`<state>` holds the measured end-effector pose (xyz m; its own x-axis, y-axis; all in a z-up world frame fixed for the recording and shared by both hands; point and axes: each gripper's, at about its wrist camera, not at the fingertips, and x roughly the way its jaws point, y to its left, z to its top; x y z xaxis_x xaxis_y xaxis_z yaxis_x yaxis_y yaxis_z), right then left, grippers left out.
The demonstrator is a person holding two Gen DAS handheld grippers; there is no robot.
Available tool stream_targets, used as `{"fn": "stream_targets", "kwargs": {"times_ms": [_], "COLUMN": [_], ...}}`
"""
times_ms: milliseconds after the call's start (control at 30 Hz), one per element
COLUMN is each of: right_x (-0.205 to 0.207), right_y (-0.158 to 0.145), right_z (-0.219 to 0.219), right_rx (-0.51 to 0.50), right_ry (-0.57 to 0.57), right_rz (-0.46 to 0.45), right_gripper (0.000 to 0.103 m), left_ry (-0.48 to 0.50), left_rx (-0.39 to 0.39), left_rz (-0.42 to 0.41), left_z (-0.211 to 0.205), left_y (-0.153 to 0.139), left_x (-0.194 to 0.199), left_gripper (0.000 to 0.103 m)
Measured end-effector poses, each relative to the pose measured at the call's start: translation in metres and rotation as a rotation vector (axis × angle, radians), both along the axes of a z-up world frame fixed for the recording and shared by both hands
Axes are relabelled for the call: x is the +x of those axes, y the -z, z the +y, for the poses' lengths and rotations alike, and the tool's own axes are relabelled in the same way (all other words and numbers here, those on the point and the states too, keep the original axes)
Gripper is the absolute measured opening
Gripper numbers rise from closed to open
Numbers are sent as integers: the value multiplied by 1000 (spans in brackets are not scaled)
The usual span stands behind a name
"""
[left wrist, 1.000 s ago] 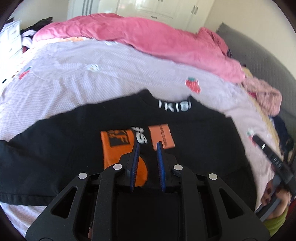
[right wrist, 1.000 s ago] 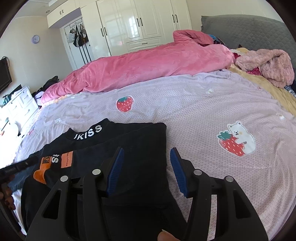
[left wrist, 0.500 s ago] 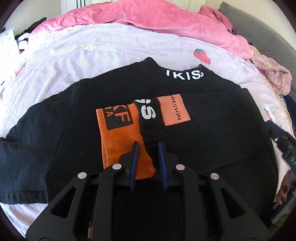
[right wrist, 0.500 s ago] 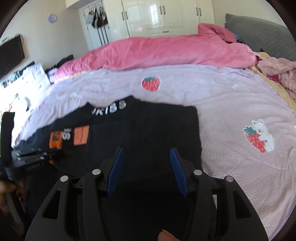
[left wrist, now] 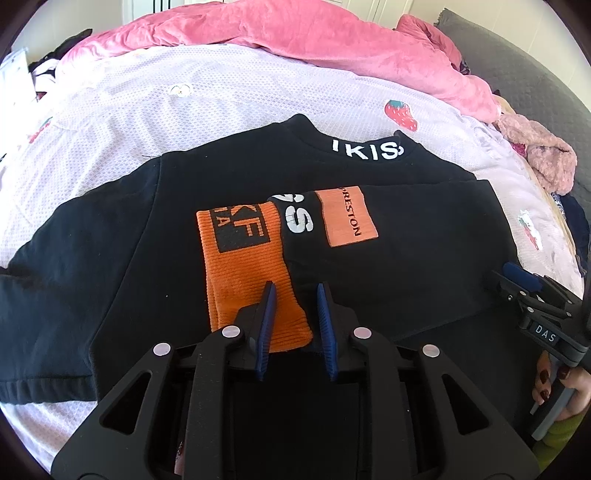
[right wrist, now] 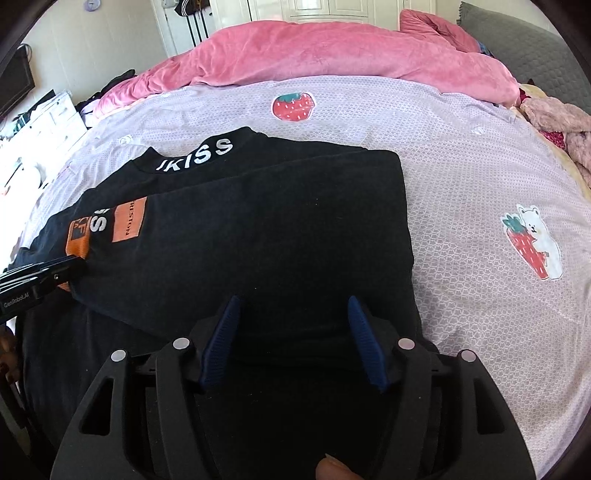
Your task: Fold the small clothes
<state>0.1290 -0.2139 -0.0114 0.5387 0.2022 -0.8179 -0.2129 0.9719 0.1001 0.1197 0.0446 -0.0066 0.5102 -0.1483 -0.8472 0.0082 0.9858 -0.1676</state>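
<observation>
Mid-fold: black sweatshirt [left wrist: 424, 258] lies flat under both tools, one sleeve already across. Left gripper [left wrist: 295, 325], barely open, straddles the orange cuff [left wrist: 251, 273], grip unclear; right gripper [right wrist: 295, 339] wide open, empty. Probably the other sleeve next.

Matt black cloth sweatshirt [left wrist: 424, 266] w/ ribbed orange cuff [left wrist: 251, 280], plush pink blanket [right wrist: 332, 55]

Sunlit bedroom: lilac strawberry-print bedspread [right wrist: 461, 155], pink duvet [right wrist: 332, 55], grey headboard [right wrist: 517, 40], white wardrobe doors [right wrist: 321, 9].

Sweatshirt [left wrist: 424, 266] on bedsheet [left wrist: 236, 110] (blanket [left wrist: 332, 48] behind)
</observation>
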Motion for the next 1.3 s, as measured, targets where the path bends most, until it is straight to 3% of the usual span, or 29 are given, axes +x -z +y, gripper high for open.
{"fn": "stream_targets", "kwargs": {"times_ms": [300, 467, 667, 800, 1133, 1300], "right_x": [-8, -13, -21, -24, -34, -41], "right_y": [-16, -23, -30, -34, -47, -53], "right_z": [6, 16, 26, 29, 41, 54], "right_rx": [6, 8, 0, 0, -34, -18], "right_ry": [-24, -54, -88, -93, -88, -126], "right_rz": [-51, -85, -117, -136, -215, -247], "right_gripper": [64, 69, 78, 86, 93, 96], "left_ry": [-28, -44, -71, -84, -147, -192], "left_rx": [-15, -18, -20, -8, 39, 52], "left_rz": [-10, -28, -58, -88, -151, -155], "left_z": [4, 6, 11, 11, 22, 38], "left_y": [-8, -16, -27, -36, -50, -51], "left_x": [-6, -12, -19, -26, -40, -50], "left_gripper": [22, 30, 46, 61, 92, 93]}}
